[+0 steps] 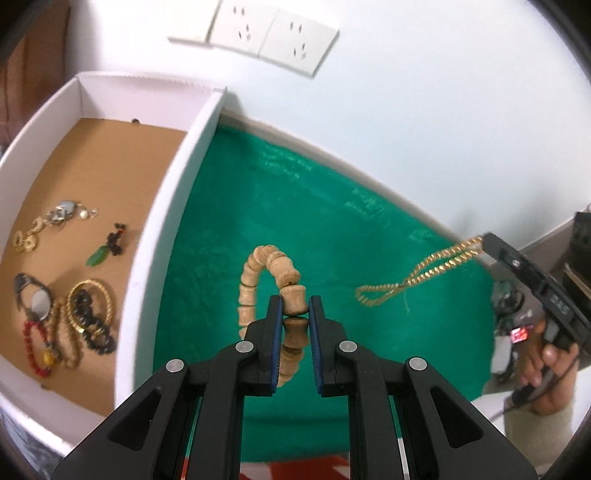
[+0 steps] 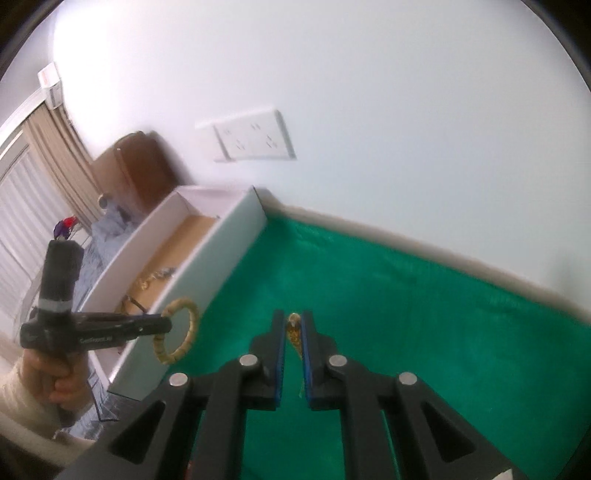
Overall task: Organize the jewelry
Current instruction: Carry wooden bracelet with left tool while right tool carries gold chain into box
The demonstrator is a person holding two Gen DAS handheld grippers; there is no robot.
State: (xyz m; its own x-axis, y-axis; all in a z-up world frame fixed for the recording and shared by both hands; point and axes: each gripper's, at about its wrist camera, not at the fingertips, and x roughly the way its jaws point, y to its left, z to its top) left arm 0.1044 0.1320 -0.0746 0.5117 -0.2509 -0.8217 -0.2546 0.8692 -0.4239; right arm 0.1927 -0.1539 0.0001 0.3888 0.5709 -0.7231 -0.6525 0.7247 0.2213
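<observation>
Open white cardboard box (image 1: pixel 173 206) of jewellery left of green cloth (image 1: pixel 295 206) on worktop, wall sockets (image 1: pixel 266 33) behind.

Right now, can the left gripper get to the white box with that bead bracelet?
Probably yes. The left gripper, shut on the bead bracelet, hangs right beside the open-topped white box; only its low wall stands between.

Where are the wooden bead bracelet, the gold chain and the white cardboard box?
wooden bead bracelet (image 1: pixel 258 264), left wrist view, top beads
gold chain (image 1: pixel 413 278), left wrist view, hanging middle
white cardboard box (image 1: pixel 173 206), left wrist view, right wall
</observation>
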